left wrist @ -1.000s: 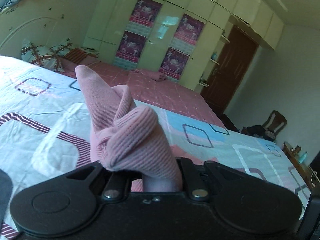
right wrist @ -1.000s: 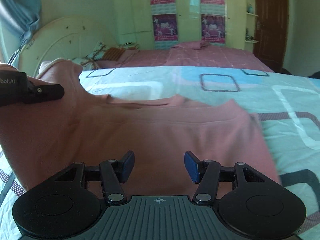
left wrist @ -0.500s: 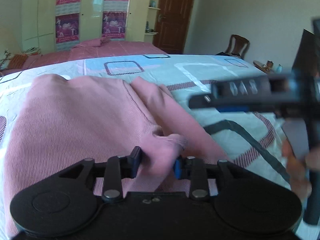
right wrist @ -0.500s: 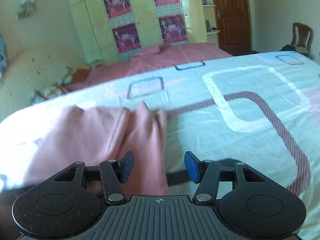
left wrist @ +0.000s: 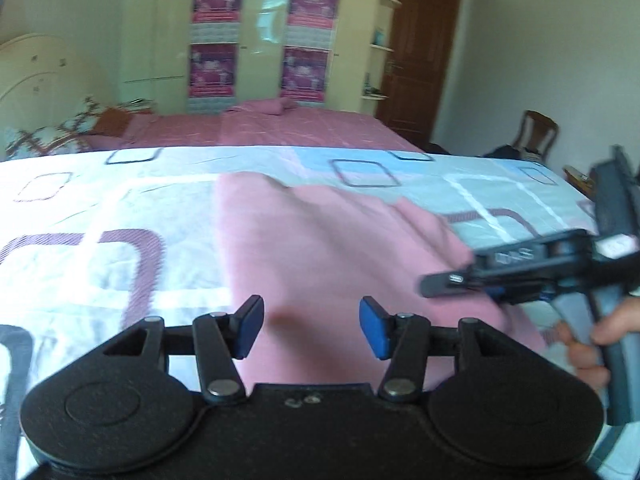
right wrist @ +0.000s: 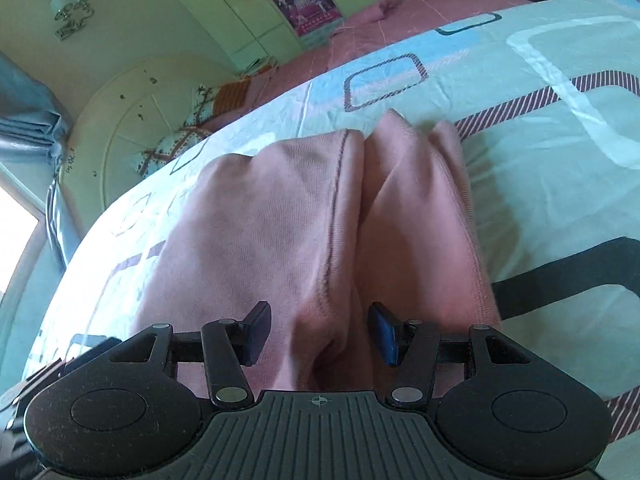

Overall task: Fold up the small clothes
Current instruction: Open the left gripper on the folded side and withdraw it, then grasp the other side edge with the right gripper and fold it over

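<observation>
Bed (left wrist: 120,208) carries pink garment (left wrist: 320,248). Left gripper (left wrist: 311,328) jaws just opened, empty. Right gripper (right wrist: 319,332) jaws closing around a fold, unpinched; grab both layers.

We see a pale wardrobe (left wrist: 256,36) with posters, a brown door (left wrist: 420,60), a chair (left wrist: 536,132), and a patterned bedsheet (left wrist: 100,208).

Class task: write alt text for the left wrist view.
A pink garment lies partly folded on a patterned bedsheet, seen past the open left gripper. The right gripper, held in a hand, reaches over the garment's right edge.
</observation>
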The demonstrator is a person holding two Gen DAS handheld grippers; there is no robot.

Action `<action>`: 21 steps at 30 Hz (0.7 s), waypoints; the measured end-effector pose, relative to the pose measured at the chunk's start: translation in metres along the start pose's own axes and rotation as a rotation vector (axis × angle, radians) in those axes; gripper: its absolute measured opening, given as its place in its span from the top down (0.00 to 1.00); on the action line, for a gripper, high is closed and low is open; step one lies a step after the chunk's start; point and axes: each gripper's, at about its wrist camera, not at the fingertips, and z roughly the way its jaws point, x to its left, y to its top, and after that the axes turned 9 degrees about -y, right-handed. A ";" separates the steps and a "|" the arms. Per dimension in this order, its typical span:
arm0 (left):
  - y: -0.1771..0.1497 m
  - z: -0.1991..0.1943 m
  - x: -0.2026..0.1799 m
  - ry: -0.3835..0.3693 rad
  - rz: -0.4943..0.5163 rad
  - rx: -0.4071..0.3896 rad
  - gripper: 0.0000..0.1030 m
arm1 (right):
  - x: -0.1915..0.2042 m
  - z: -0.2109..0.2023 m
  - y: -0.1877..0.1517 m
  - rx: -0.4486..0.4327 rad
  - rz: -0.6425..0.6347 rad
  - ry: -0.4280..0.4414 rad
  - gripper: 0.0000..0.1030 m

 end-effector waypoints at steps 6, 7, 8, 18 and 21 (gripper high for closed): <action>0.002 0.014 0.023 0.030 -0.091 0.004 0.50 | 0.010 -0.006 0.005 -0.008 -0.045 0.047 0.74; 0.001 0.015 0.025 0.026 -0.100 0.005 0.50 | 0.014 -0.004 0.005 -0.016 -0.059 0.054 0.74; 0.000 0.015 0.026 0.021 -0.105 0.007 0.50 | 0.017 -0.004 0.006 -0.029 -0.070 0.052 0.74; -0.003 0.024 0.033 -0.008 -0.141 0.018 0.46 | 0.021 0.028 0.012 -0.032 -0.048 -0.004 0.87; 0.000 0.025 0.032 -0.013 -0.136 0.007 0.46 | 0.026 0.016 0.014 -0.092 -0.085 -0.029 0.90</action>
